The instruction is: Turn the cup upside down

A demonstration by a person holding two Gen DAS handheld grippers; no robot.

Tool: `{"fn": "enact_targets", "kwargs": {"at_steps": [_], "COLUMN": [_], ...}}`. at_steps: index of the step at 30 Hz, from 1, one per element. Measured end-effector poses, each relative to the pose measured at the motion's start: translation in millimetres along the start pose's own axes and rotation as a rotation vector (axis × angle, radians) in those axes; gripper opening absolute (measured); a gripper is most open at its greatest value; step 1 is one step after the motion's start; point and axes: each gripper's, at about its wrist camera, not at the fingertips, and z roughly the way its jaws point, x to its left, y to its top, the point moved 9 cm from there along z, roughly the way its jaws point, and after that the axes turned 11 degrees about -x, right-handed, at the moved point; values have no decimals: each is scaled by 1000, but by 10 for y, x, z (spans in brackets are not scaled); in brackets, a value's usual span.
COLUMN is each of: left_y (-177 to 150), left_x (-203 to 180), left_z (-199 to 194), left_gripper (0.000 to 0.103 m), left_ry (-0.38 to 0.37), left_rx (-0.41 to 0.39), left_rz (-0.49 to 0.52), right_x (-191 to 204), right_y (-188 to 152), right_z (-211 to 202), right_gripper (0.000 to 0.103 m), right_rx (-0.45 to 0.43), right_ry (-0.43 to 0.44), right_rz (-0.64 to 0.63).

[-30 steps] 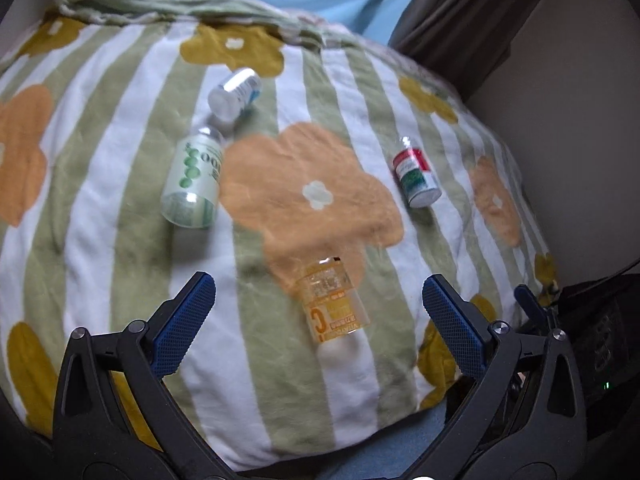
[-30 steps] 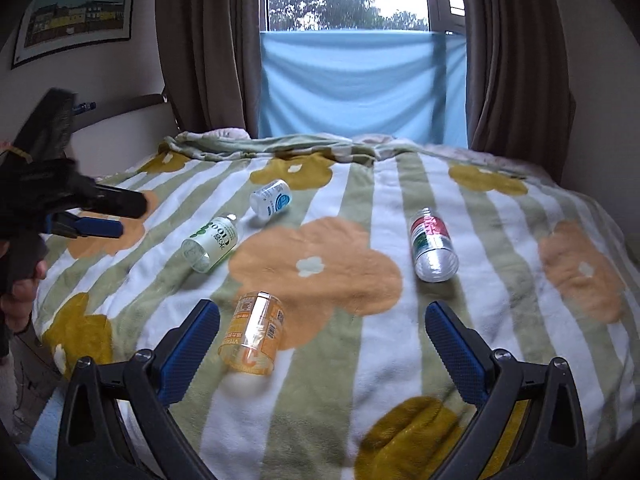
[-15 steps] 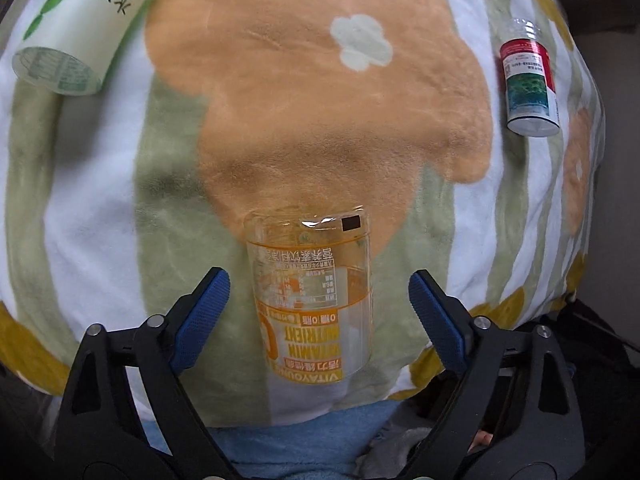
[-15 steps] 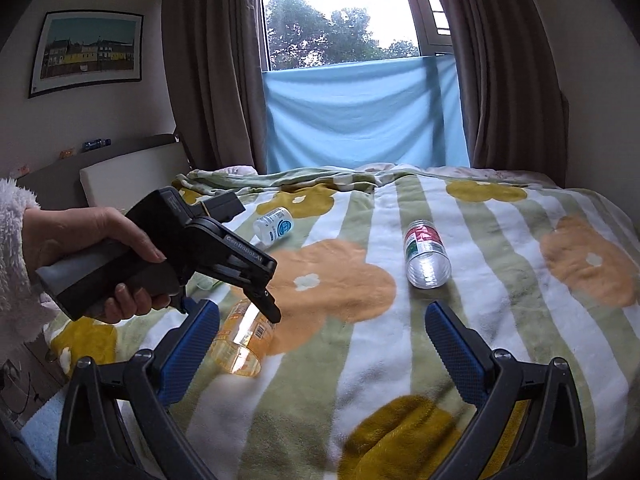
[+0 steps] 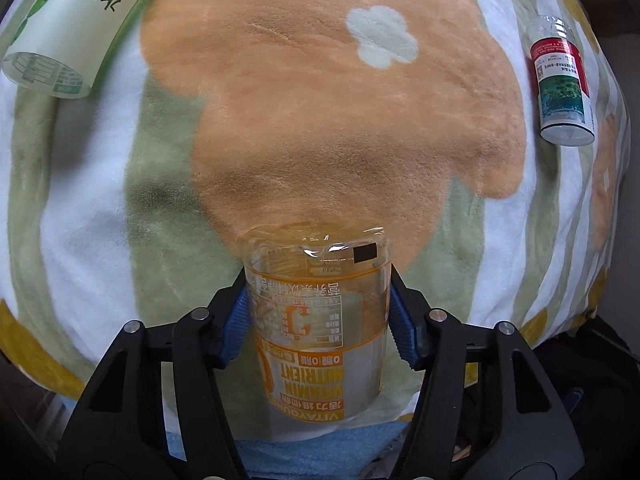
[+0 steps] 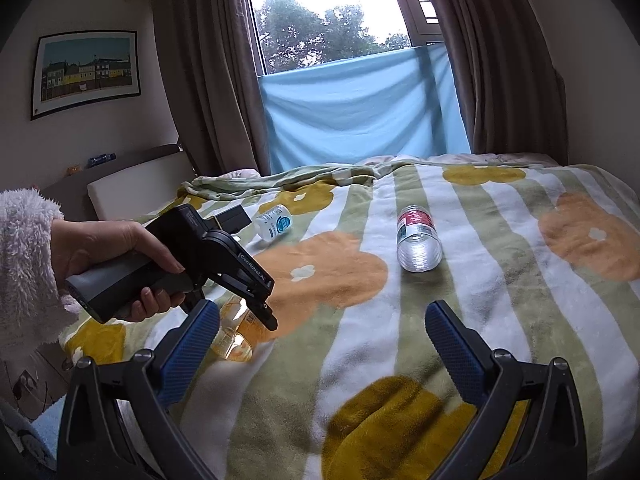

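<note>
Left tongs (image 5: pixel 319 322) now around cup (image 5: pixel 318 328)

I read "VITAYOUNG", "VITAMIN NUTRIENT" and a big "C", upside down, on the clear cup (image 5: pixel 318 332). The green bottle (image 5: pixel 76 24) showed "C100". My left gripper's (image 6: pixel 256 304) arm said "GenRobot.AI".

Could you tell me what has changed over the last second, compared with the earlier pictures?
The left tongs dropped from above the blanket onto the lying orange-labelled cup and closed on its sides. The right tongs stayed open and idle; the other three bottles have not moved.
</note>
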Motion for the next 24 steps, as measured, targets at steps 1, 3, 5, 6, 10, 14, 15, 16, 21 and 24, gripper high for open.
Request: {"fn": "enact_targets", "kwargs": {"at_steps": [1,3,5,6,10,14,15,16,21,24], "left_y": [3,8,20,26,75,157,164,149,102,31], "left_x": [-3,-3,3,20,-11,-118,-149,-201,-302,-235], "left_z": [1,5,-2,-13,-212,-520,-616,-701,-899,-803], "left_gripper": [57,57,57,56,56,56,56,56,56,56], "left_ry": [-2,-7,-17,-25,-86,-117,-94,-84,-75,-57], "left_rx": [-2,-2,-9,-16,-128,-447,-546,-634,-877,-889], "left_rz": [1,9,3,1,31,154,207,254,375,383], "right_x": [-1,1,-3,-5,-5,-15,-22,-28,-93,-124], "right_y": [-1,-6,-9,-9,-6,-38,-59,-85,-236,-303], "right_z": [-10,-34,-47,-42,-77,-139,-152,-161,-165,-155], "right_gripper": [103,103,103,103,103,103,103,103,103,103], "right_rx": [0,-1,-1,-1,0,18,27,37,92,114], "right_ry": [2,4,4,4,1,-3,-6,-9,-26,-32], "right_rz": [2,5,5,5,6,5,1,-2,-3,6]}}
